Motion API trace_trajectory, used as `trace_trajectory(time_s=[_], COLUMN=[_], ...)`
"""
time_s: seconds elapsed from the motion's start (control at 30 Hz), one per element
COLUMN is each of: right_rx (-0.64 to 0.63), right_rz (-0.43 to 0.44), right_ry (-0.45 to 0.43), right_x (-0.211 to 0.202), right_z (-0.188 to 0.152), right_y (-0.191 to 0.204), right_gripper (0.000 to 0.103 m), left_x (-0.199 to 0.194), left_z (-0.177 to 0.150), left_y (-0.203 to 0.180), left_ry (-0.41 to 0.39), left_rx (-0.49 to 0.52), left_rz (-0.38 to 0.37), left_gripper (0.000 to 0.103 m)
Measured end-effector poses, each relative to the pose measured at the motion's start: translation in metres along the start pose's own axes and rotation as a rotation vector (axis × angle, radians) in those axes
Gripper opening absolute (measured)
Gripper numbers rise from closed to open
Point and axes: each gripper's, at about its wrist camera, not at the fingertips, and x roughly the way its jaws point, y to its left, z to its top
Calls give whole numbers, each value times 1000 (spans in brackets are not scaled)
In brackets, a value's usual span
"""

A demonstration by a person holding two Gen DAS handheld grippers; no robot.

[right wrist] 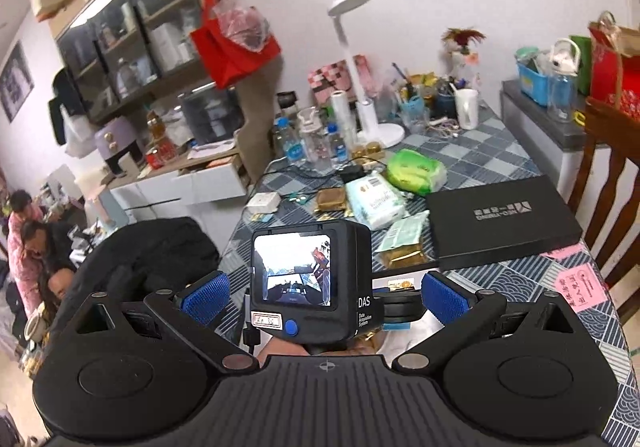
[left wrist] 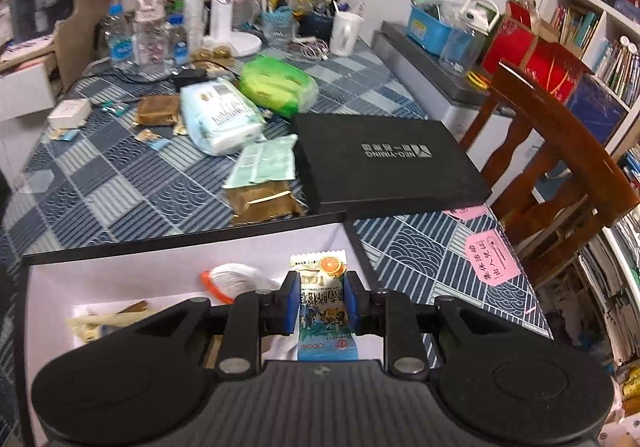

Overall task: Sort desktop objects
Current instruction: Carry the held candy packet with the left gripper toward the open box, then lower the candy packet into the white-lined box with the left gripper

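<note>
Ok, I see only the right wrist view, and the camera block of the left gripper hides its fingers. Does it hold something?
Observer: Yes, the left gripper is shut on a snack packet with an orange slice printed on it.
Operator: Where is it, over the table?
Observer: No, over the open white box.
Operator: Are there things in the box?
Observer: A white glove with an orange cuff lies in it, left of the packet.

"NEO-YINING" on black box lid (left wrist: pixel 390 163), "DAS" on camera unit (right wrist: pixel 310 279)
</note>
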Motion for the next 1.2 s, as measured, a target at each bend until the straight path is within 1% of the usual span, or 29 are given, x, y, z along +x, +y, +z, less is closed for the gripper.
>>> trace_trajectory(time_s=[0.2, 0.4, 0.67, 0.87, 1.1, 1.2], right_rx=[55, 88, 87, 89, 110, 109], right_rz=[-13, -17, -15, -29, -43, -47], right_ry=[11, 35, 71, 93, 128, 130], right_x=[12, 29, 46, 56, 69, 72], right_z=[6, 6, 6, 7, 4, 4], right_y=[-23, -35, -34, -34, -39, -40], right_gripper=[103, 103, 103, 103, 103, 103], left_x=[28, 45, 59, 75, 98, 104], left_z=[10, 9, 7, 5, -4, -8], left_y=[-7, -5, -2, -1, -6, -5], left_ry=[40, 69, 96, 115, 155, 163], left_rx=[-2, 2, 5, 1, 15, 18], left_rz=[1, 19, 24, 26, 32, 39], left_gripper=[27, 27, 27, 27, 27, 27])
